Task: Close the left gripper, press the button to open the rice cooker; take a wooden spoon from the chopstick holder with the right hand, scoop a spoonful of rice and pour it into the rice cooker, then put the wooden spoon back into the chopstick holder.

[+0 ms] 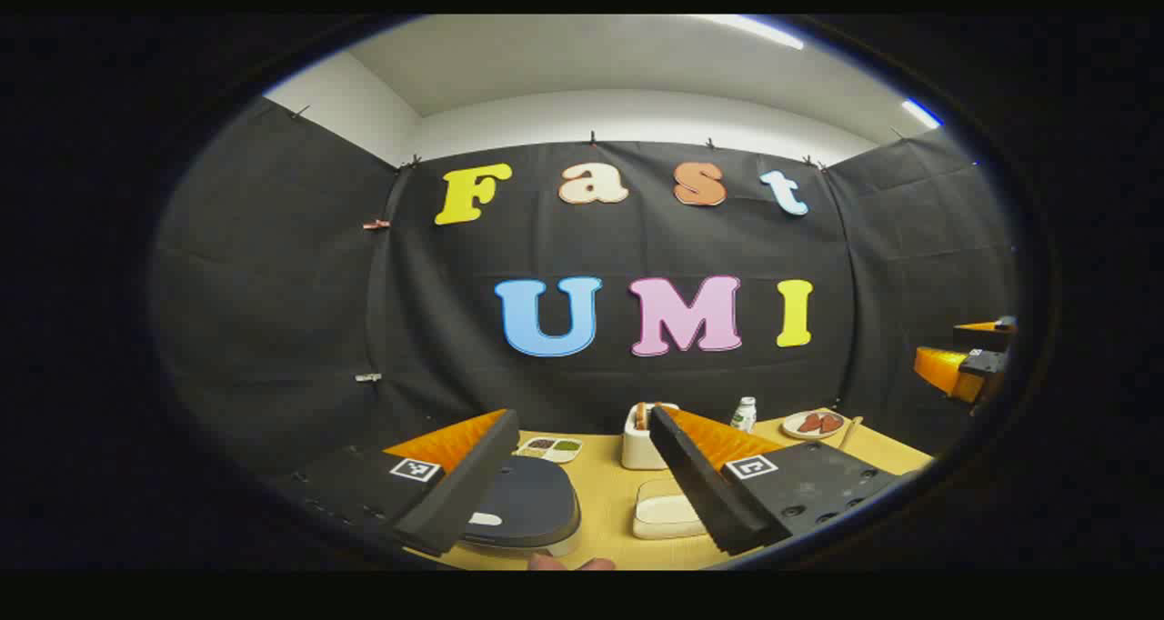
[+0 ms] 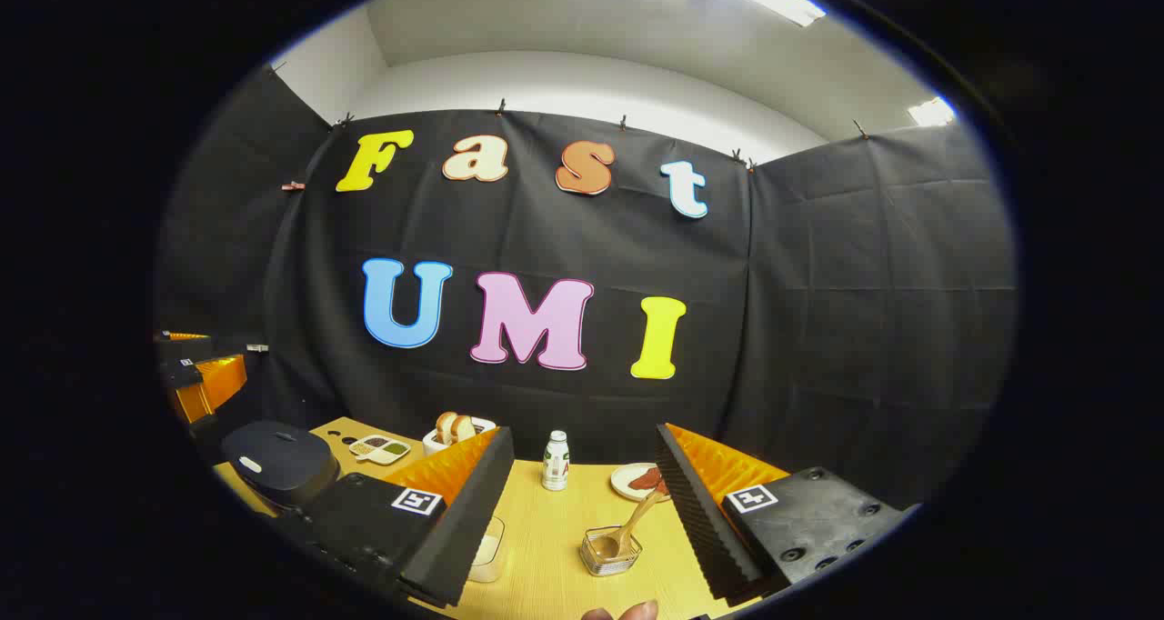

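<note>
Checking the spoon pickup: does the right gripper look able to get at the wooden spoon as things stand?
Probably yes. The right gripper is open, and the wooden spoon leans in the chopstick holder just ahead between its fingers, with nothing in front of it.

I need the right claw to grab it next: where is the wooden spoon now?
In the right gripper view, the wooden spoon stands tilted in the chopstick holder on the table, ahead between the open right claw's fingers, nearer than the small bottle.

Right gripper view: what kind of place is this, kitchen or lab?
Likely a staged recording booth, not a real kitchen: black cloth wall clipped up on all sides, one small wooden table set with kitchen props such as a rice cooker, and a wooden spoon standing in a chopstick holder.
</note>
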`<state>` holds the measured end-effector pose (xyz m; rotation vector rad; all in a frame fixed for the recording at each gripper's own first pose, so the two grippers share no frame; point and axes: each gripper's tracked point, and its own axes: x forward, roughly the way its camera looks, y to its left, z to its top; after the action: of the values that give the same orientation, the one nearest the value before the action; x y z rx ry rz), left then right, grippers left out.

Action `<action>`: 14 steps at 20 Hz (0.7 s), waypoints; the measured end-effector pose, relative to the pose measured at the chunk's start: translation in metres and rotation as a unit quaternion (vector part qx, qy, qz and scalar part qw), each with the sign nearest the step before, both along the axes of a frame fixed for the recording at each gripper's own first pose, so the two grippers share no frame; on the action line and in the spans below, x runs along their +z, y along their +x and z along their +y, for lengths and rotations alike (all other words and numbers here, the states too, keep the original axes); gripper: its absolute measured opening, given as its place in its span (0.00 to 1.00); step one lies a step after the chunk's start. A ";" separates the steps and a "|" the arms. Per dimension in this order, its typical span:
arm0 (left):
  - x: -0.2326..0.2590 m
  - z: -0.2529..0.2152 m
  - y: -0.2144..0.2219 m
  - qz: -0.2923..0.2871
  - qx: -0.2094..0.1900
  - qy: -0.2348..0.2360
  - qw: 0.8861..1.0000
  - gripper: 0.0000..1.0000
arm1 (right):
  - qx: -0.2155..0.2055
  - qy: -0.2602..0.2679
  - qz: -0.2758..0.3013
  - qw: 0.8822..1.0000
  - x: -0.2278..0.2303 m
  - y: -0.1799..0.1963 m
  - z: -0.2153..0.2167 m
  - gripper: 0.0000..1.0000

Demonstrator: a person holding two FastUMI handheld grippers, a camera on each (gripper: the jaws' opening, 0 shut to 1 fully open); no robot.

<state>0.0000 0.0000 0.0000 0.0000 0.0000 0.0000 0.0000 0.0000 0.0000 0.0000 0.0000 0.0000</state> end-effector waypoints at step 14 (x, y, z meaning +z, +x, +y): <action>-0.004 0.003 0.003 0.001 0.002 -0.003 1.000 0.98 | 0.005 -0.006 -0.002 1.000 0.000 0.000 0.008 0.97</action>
<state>0.0026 0.0033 -0.0043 -0.0064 0.0025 0.0038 0.0003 0.0075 -0.0005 -0.0126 -0.0042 0.0100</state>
